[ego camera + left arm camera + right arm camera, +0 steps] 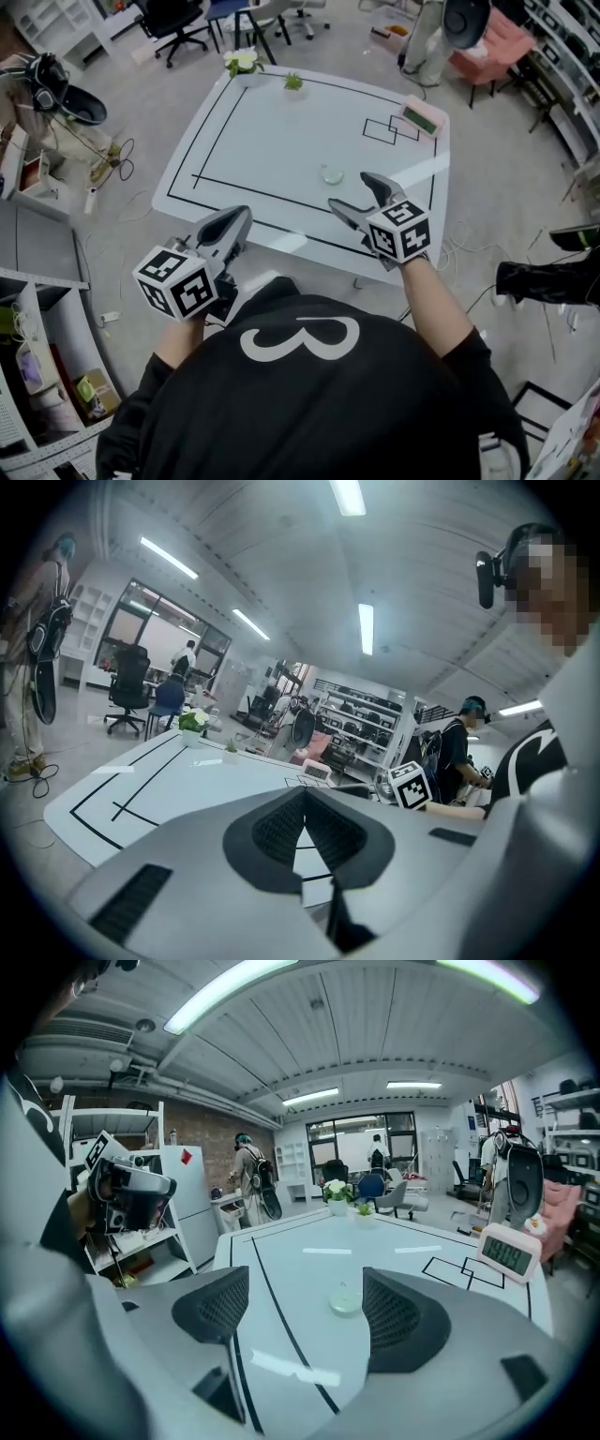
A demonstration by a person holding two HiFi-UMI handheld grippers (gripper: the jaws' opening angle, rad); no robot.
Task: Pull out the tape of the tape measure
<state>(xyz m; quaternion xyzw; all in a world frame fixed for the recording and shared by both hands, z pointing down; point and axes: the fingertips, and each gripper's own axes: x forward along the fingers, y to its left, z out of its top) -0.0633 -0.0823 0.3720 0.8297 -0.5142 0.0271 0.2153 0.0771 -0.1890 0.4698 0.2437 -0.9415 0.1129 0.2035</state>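
Note:
The tape measure (332, 174) is a small round pale-green case lying on the white table (272, 141), near the middle of its near half. In the right gripper view the tape measure (344, 1301) lies ahead, between the jaws' line of sight and nearer the right pad. My right gripper (354, 194) hovers just short of it over the table's near edge, open and empty. My left gripper (234, 225) is held at the table's near-left edge with its jaws closed together and nothing between them; in its own view the left gripper (305, 803) points across the table.
A pink digital clock (420, 118) stands at the table's far right beside black rectangle outlines. A white flower pot (242, 64) and a small green plant (293, 82) sit at the far edge. Office chairs, shelves and cables surround the table.

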